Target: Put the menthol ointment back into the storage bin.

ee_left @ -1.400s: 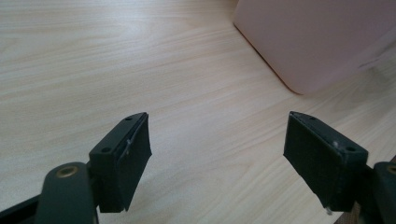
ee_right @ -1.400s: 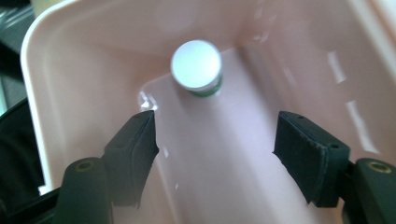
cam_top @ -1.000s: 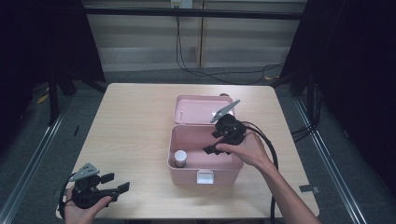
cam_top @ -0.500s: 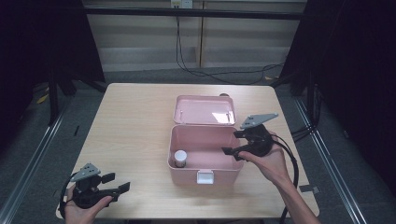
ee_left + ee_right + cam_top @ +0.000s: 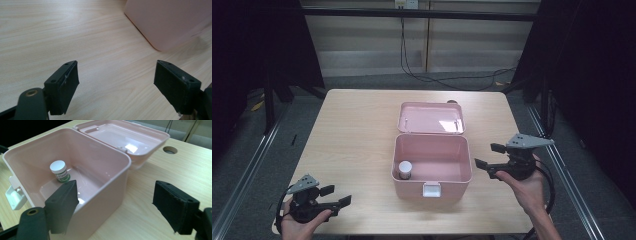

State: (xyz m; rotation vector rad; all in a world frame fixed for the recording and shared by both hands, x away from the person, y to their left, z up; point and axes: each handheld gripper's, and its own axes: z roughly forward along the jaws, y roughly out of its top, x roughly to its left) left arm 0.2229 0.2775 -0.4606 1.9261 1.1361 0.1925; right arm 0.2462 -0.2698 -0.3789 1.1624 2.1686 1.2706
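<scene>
Inside open pink box [image 5: 432, 165]: one white-capped bottle [image 5: 404, 169], upright.

This looks like a lab or recording booth set up for handling trials. A plain light-wood desk [image 5: 357, 130] stands alone on grey floor, fenced by black metal frame posts [image 5: 268, 95] with dark curtains at the sides. Loose black cables [image 5: 447, 80] trail along the pale panelled back wall [image 5: 362, 45].
</scene>
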